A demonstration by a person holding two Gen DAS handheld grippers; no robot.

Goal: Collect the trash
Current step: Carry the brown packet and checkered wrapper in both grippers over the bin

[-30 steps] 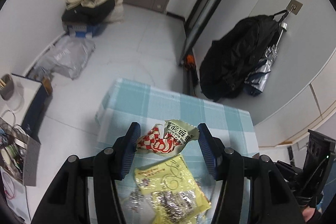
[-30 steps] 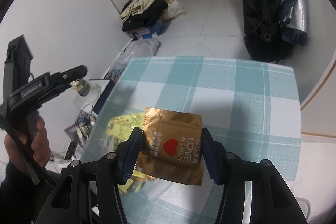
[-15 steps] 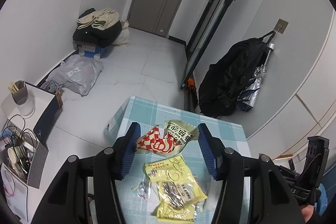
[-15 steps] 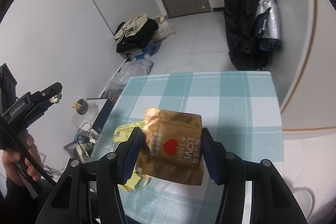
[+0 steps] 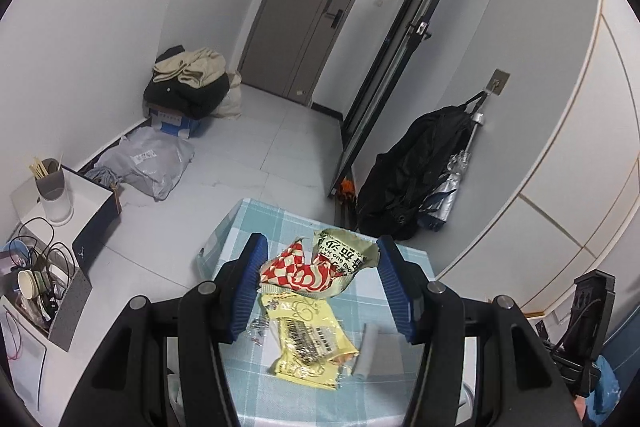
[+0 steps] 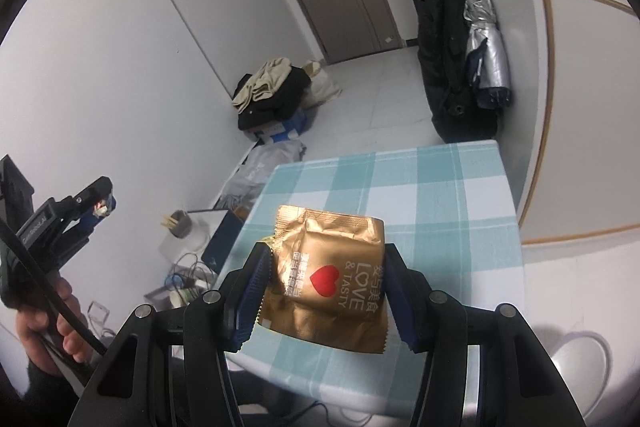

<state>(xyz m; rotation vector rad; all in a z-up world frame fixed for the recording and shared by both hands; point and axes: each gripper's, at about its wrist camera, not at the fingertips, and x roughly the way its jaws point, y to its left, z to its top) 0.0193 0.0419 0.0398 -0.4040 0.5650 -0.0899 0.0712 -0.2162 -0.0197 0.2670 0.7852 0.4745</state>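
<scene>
- Left gripper [image 5: 318,279]: blue-padded jaws clamped on a crumpled red-and-white checkered wrapper with pale green printed end [image 5: 316,269], lifted clear above the table; wrapper spans pad to pad.
- Right gripper [image 6: 324,285]: blue pads pinching a flat gold foil snack packet with red heart and "LOVE & TASTY" print [image 6: 330,273] by both side edges, packet held off the tabletop.
- Table with teal-and-white checked cloth [image 6: 452,187] lies below both grippers.
- On the cloth in the left wrist view, at 6 o'clock from the held wrapper: yellow plastic snack bag with clear window [image 5: 310,341], lying flat, crinkled.
- Small clear crumpled scrap [image 5: 256,327] just beside the yellow bag at its 9 o'clock.
- Folded grey strip [image 5: 366,351] near the yellow bag at its 3 o'clock; material unclear.
- Person's hand [image 6: 44,327] at 8 o'clock in the right wrist view, gripping the left tool's handle.
- Room beyond: pile of clothes on a blue box [image 5: 188,87] at 10 o'clock, grey plastic bag [image 5: 146,161] on the floor near it, black bag hanging on the wall [image 5: 420,171] at 2 o'clock with a silver folded umbrella [image 5: 448,187] touching it.
</scene>
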